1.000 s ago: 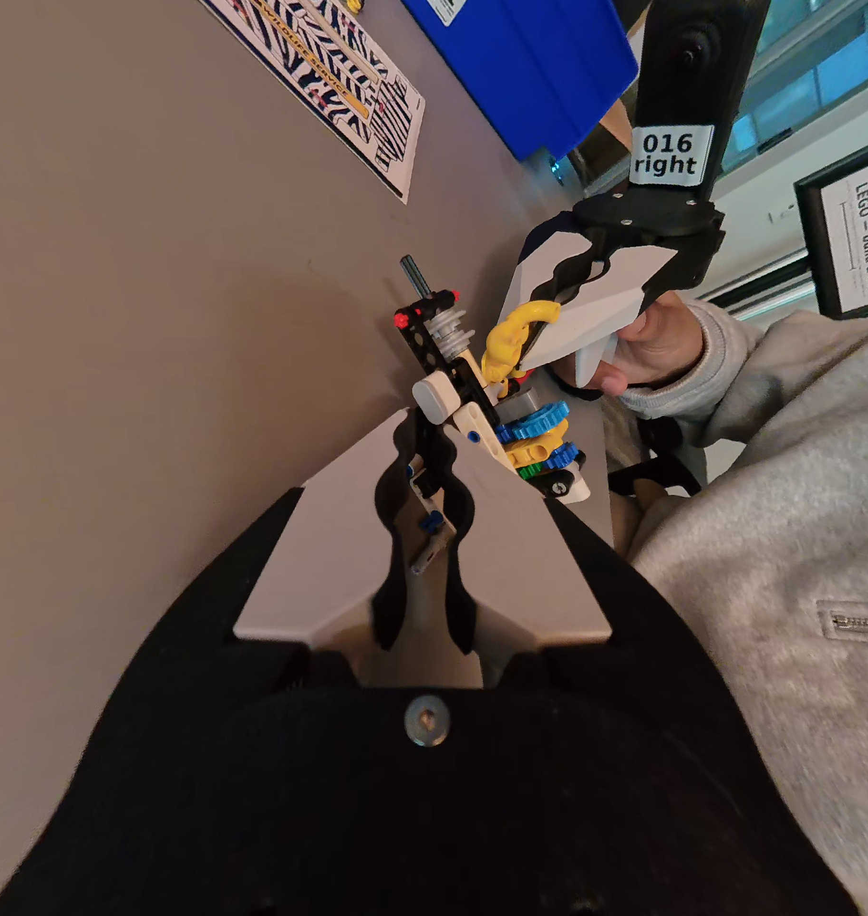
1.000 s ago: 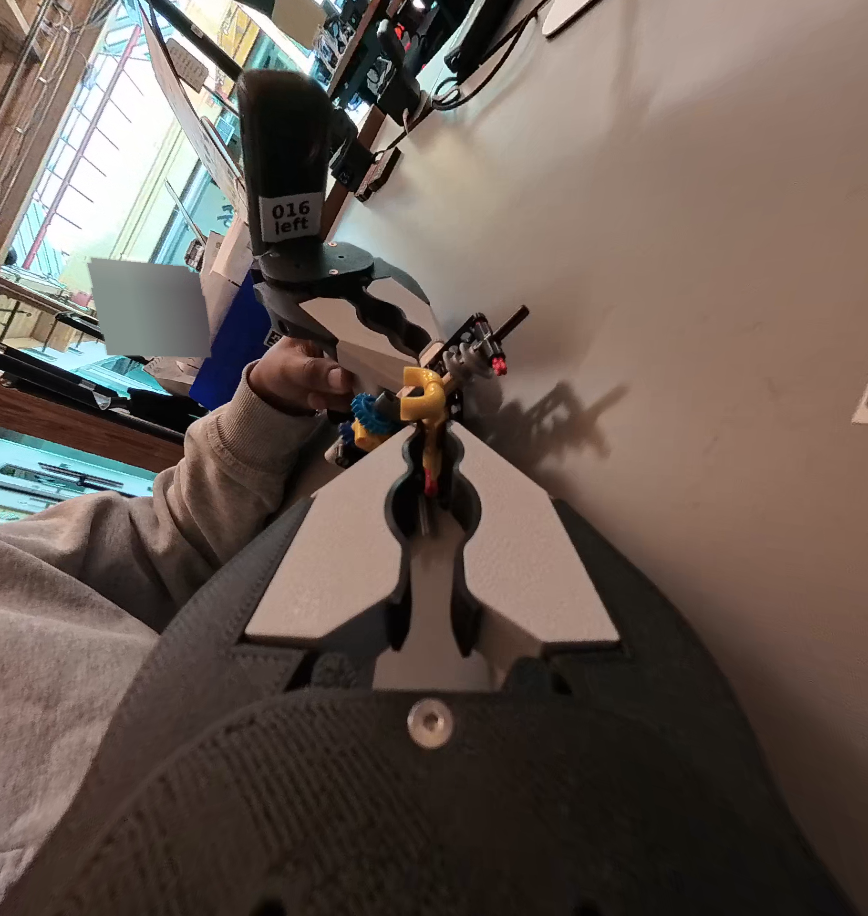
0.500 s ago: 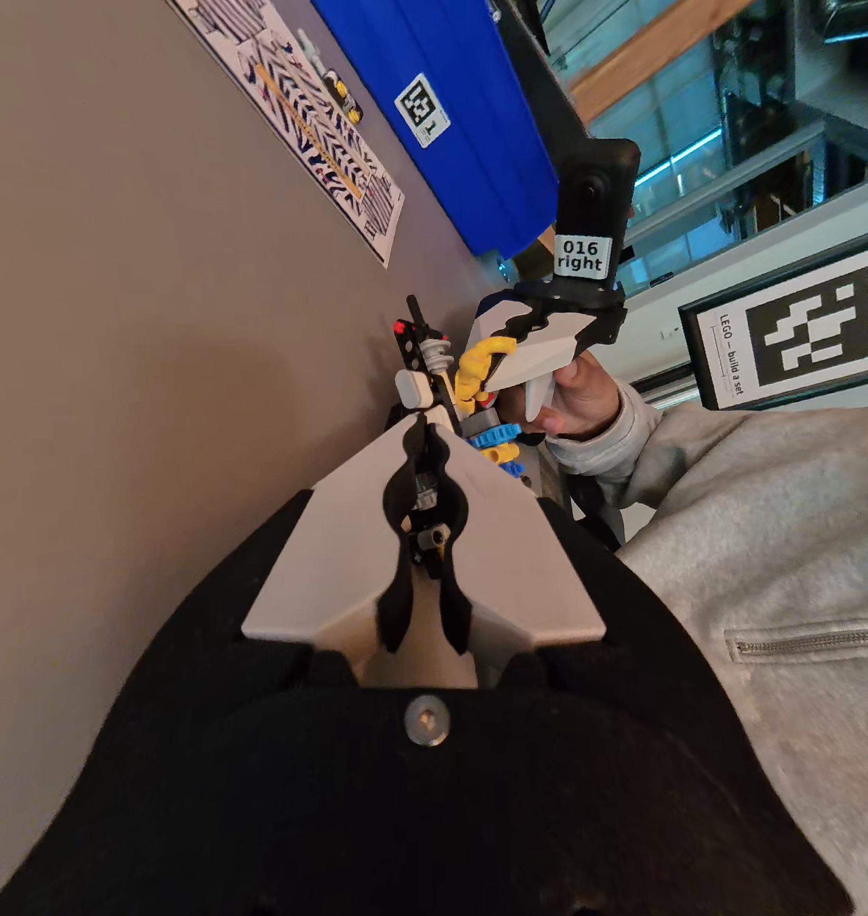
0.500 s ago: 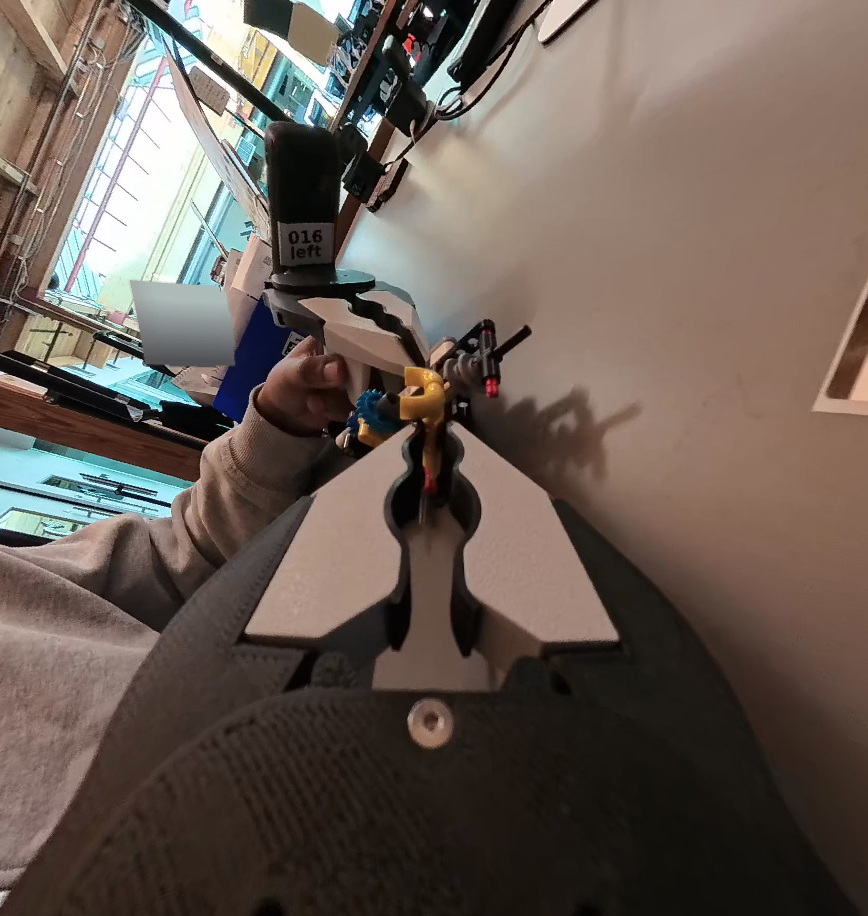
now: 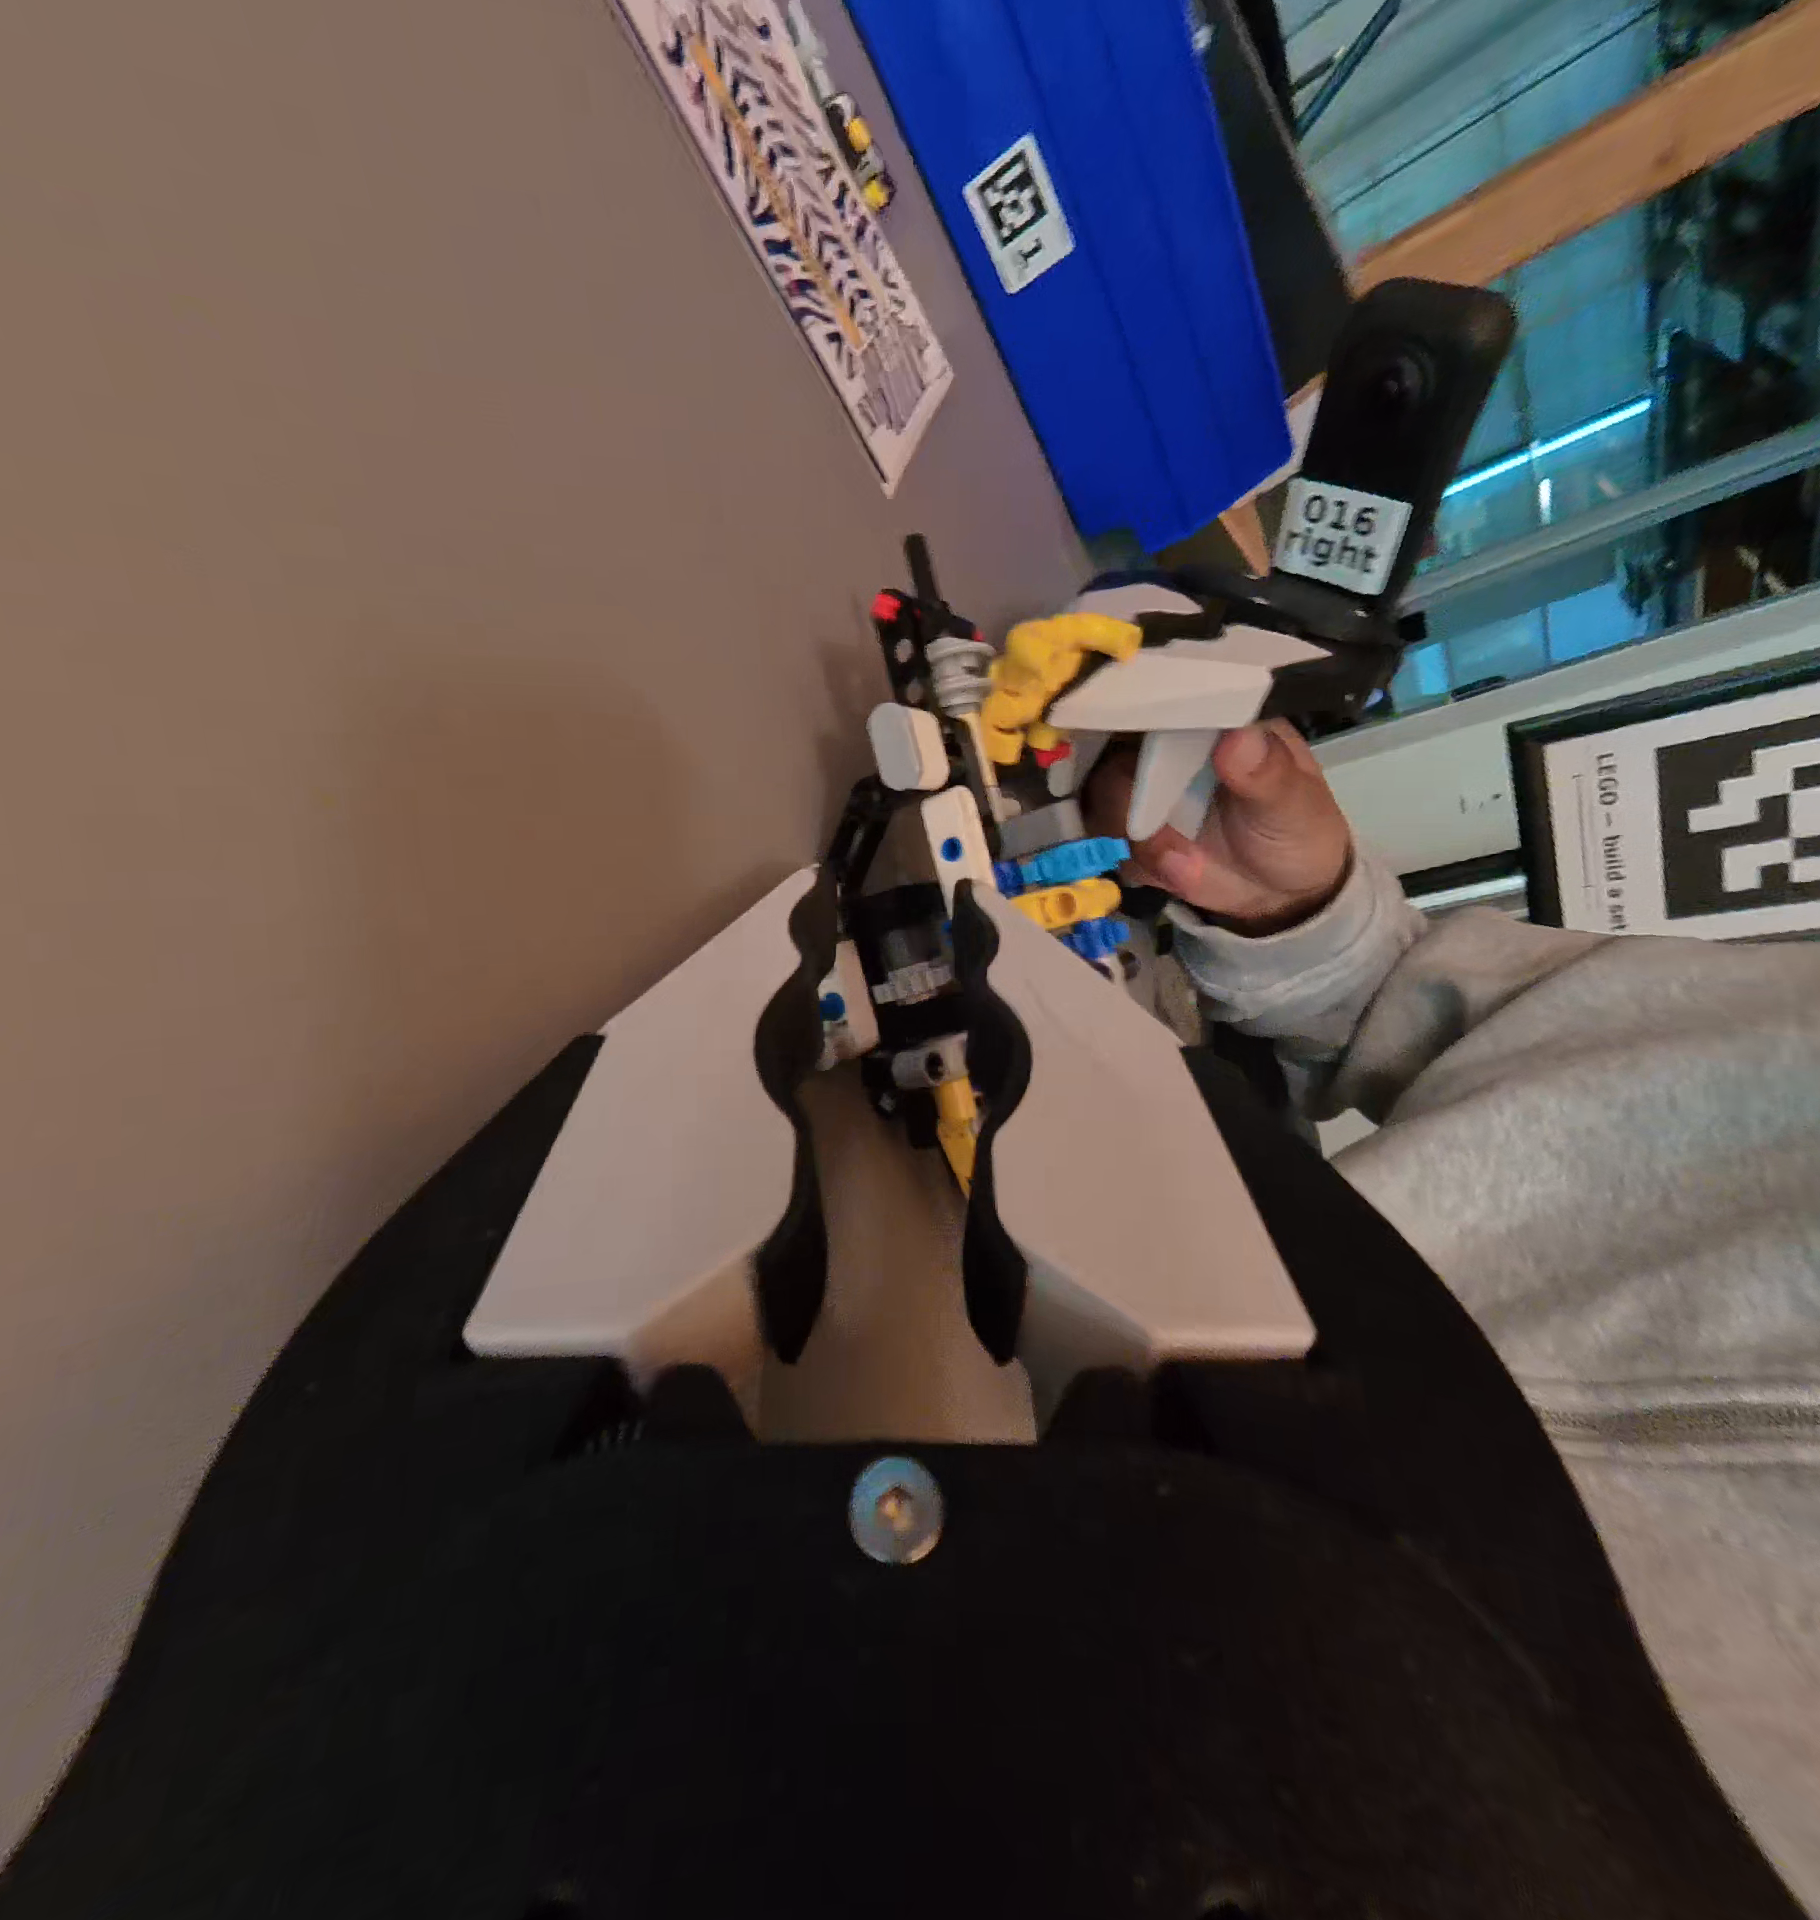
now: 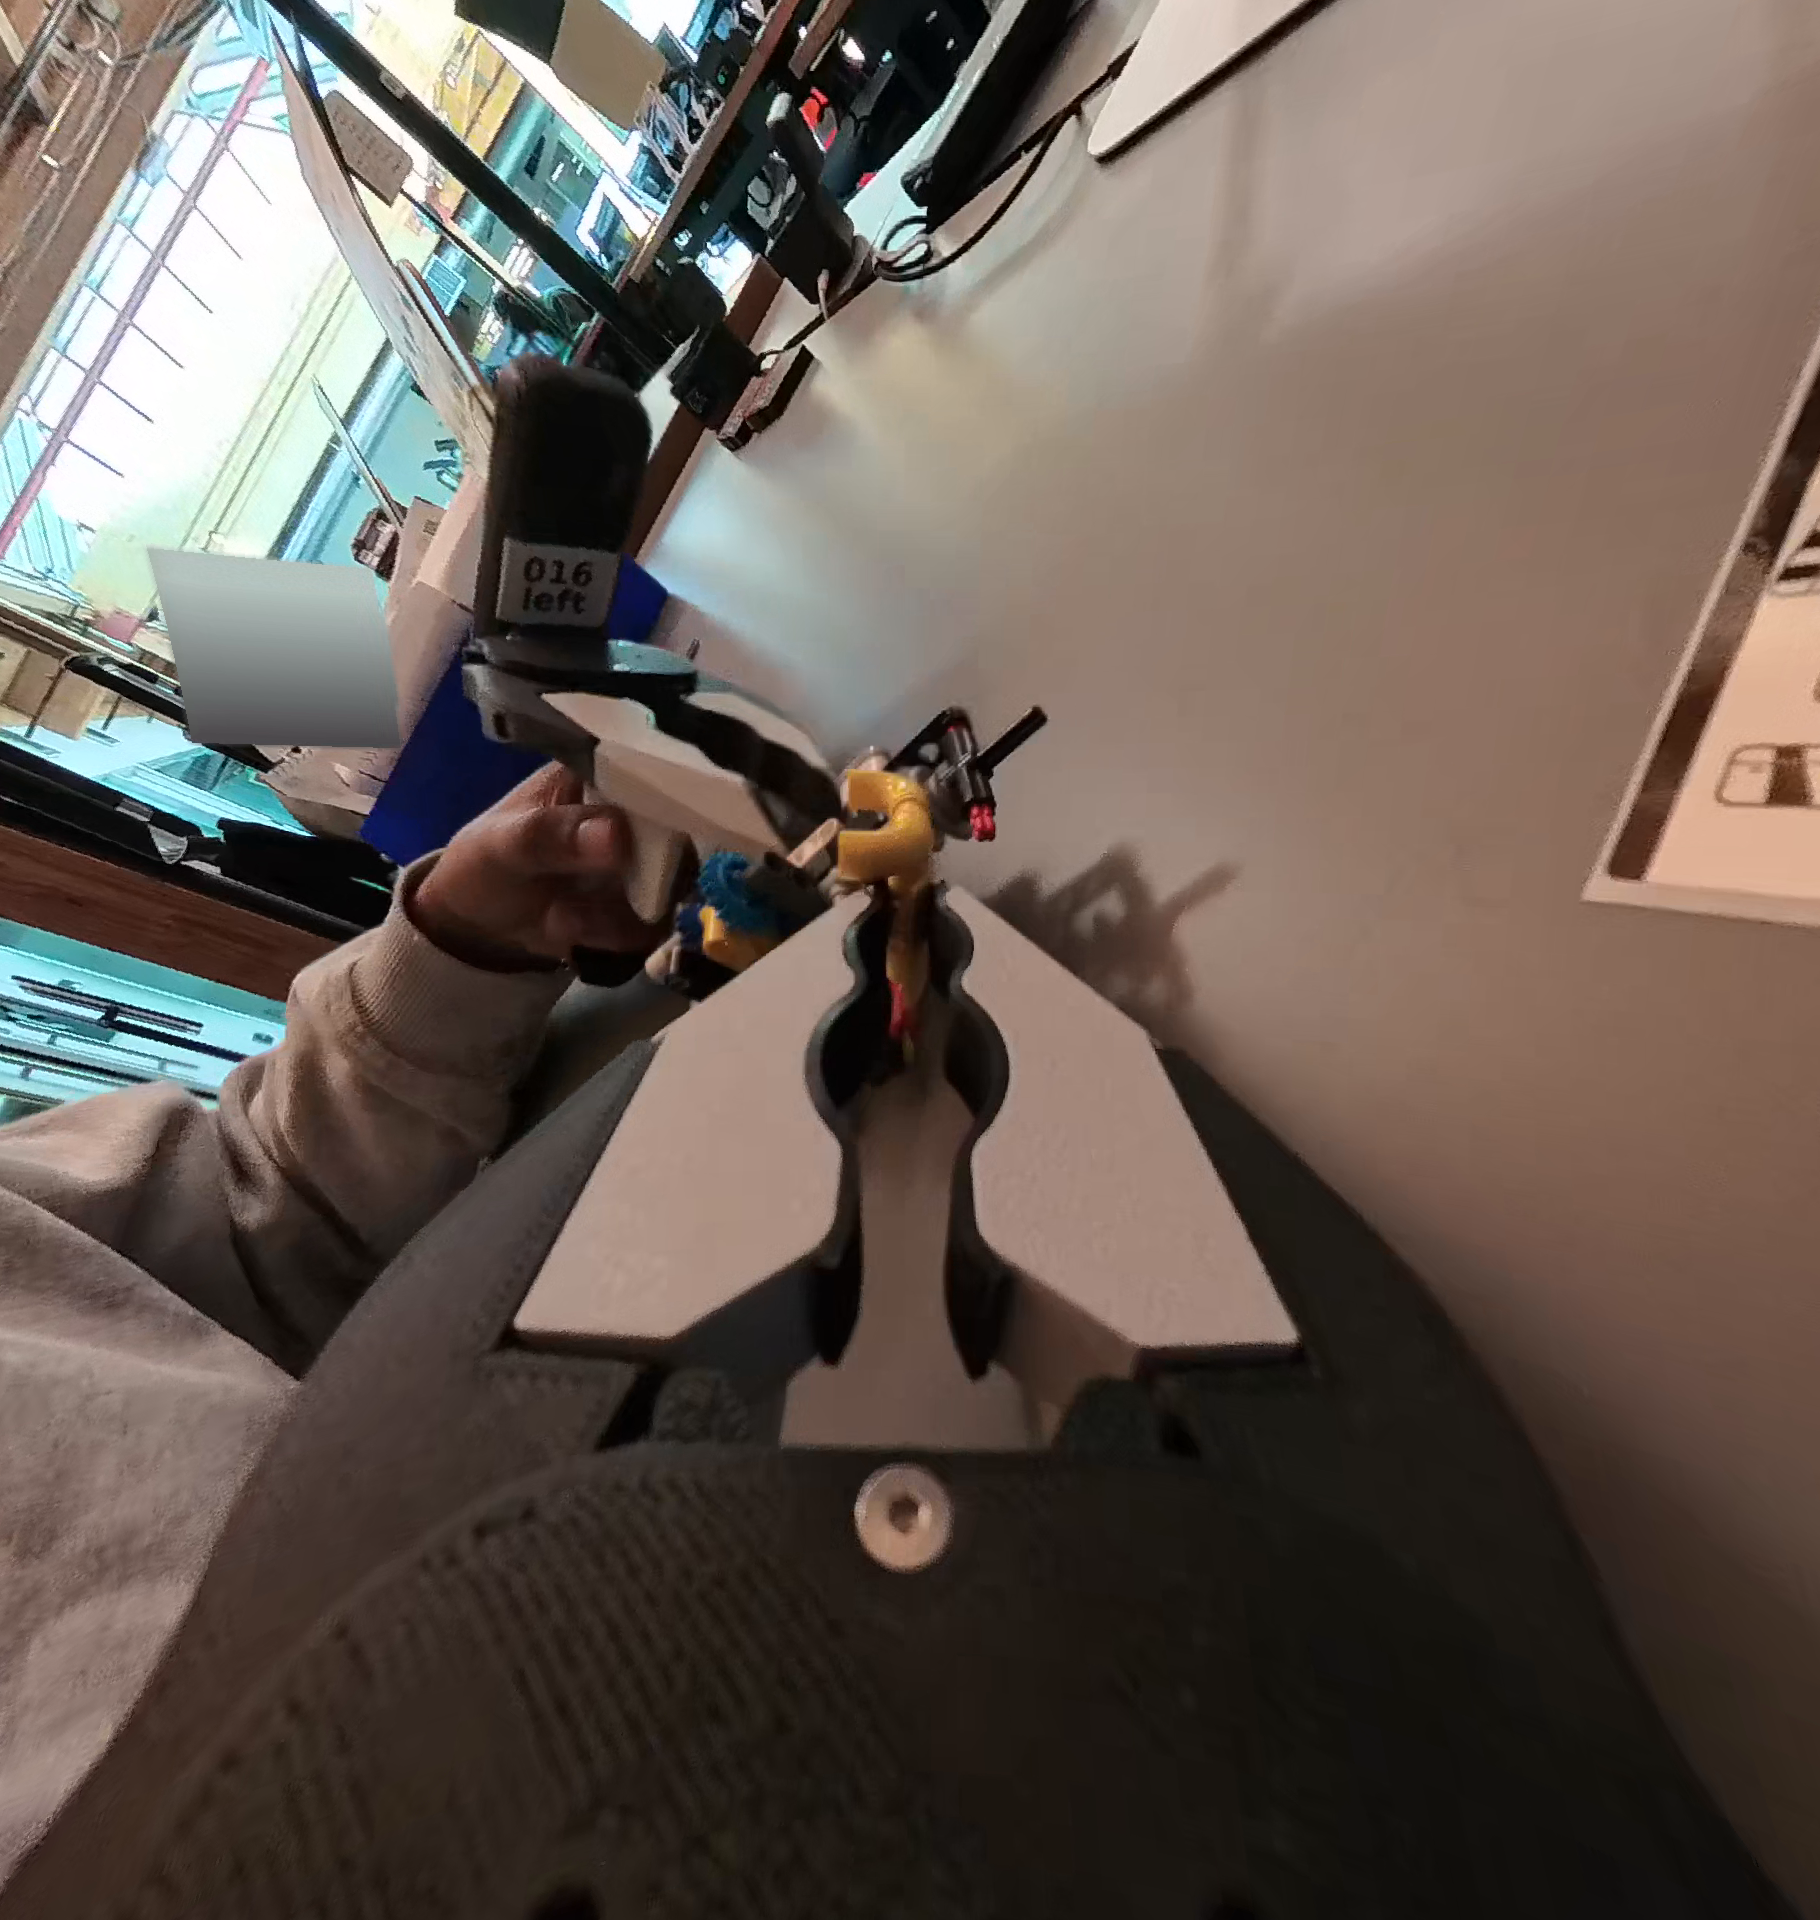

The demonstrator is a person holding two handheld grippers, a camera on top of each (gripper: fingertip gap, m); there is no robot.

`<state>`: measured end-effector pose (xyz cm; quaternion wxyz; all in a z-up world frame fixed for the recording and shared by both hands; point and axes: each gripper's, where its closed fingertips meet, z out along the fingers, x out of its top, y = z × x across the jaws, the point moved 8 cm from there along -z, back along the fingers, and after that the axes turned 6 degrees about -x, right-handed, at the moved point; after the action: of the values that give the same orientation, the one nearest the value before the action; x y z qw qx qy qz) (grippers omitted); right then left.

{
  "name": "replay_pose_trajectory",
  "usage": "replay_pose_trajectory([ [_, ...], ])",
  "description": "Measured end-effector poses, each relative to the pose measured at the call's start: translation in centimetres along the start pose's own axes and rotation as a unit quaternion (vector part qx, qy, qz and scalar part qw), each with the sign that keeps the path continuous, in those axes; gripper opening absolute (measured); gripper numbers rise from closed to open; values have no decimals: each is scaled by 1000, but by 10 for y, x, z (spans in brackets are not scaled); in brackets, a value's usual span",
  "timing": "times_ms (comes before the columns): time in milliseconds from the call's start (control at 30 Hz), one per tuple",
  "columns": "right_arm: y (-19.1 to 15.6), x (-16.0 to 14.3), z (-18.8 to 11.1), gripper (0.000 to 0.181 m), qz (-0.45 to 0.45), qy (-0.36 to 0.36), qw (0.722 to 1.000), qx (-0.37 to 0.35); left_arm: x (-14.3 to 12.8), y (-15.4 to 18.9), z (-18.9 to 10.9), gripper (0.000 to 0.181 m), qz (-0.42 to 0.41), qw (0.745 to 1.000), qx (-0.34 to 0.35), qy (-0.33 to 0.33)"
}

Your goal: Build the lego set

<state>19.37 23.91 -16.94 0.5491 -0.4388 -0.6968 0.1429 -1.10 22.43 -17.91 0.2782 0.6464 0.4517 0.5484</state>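
A small Lego model (image 5: 927,821) of black, white, grey, blue and yellow parts is held up beside the grey table (image 5: 366,623). My left gripper (image 5: 890,914) is shut on its lower black-and-white body. My right gripper (image 6: 901,909) is shut on a curved yellow piece (image 6: 890,836) at the model's upper side, next to the grey spring and red pins. The yellow piece (image 5: 1041,665) and right gripper (image 5: 1145,665) show in the left wrist view. The left gripper (image 6: 781,769) shows in the right wrist view. Blue gears (image 5: 1062,862) stick out on the model's side.
A striped sticker sheet (image 5: 812,239) lies on the table beside a blue bin (image 5: 1082,260). A framed sign (image 5: 1716,800) stands at the right. Another printed sheet (image 6: 1737,582) lies at the right of the right wrist view. Cables and devices (image 6: 833,239) line the far table edge. The tips of one gripper are about 7 centimetres away from the tips of the other.
Both grippers and the model have shifted and turned together. More of the model's black and grey body now sits between my left fingers. The sticker sheet has come into the right wrist view.
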Motion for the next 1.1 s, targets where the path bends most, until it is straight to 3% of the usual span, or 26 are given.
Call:
replay_pose_trajectory([
  [167, -4, 8, 10, 5, -8, 9, 999, 34, -9, 10, -12, 19, 13, 1000, -23, 9],
  [300, -8, 12, 17, 5, -33, 10, 999, 40, 10, 1, -25, 19, 20, 998, -23, 48],
  [533, -10, 14, 30, 5, -17, -4, 998, 53, 10, -11, -14, 16, 92, 991, 68, -74],
  [767, -6, 21, 35, 5, 3, -5, 997, 79, 8, -12, -4, 15, 82, 994, 41, -50],
  [1100, -3, 22, 34, 6, 18, 0, 996, 87, 9, -7, 16, 4, 80, 994, 10, -73],
])
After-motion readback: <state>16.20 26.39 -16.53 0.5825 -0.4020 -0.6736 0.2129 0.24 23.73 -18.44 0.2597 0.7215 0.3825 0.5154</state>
